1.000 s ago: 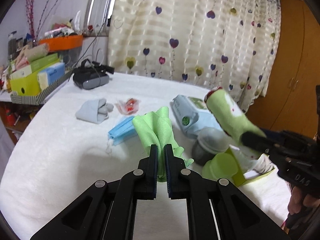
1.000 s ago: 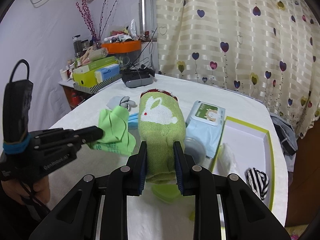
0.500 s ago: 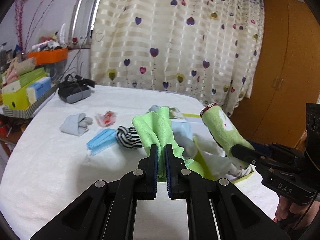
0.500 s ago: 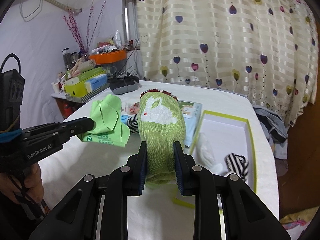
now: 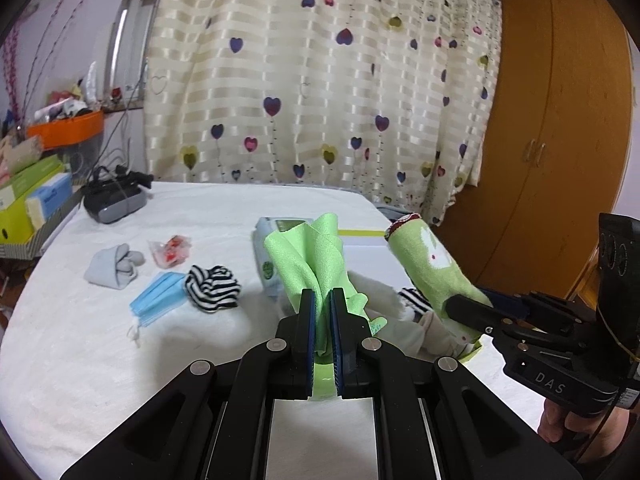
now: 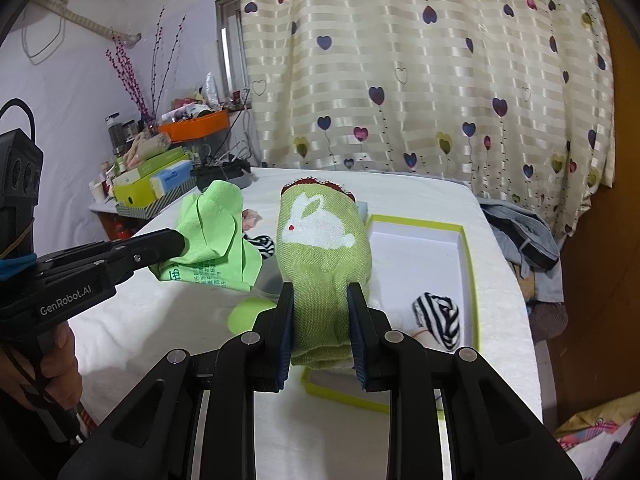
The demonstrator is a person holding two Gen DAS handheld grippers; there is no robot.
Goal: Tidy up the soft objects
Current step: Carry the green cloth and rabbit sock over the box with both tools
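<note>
Lying on the table (image 5: 100,352) beside the green-rimmed box (image 6: 468,280): striped sock (image 5: 212,288), blue mask (image 5: 158,304), grey sock (image 5: 114,266). Left gripper (image 5: 322,300) is clamping a green cloth (image 5: 308,256) above the box; right gripper (image 6: 320,304) is clamping the rabbit sock (image 6: 320,240), cuff pointing up and away.

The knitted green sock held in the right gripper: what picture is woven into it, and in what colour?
A white rabbit with a red eye on the knitted green sock, clearest in the right wrist view.
</note>
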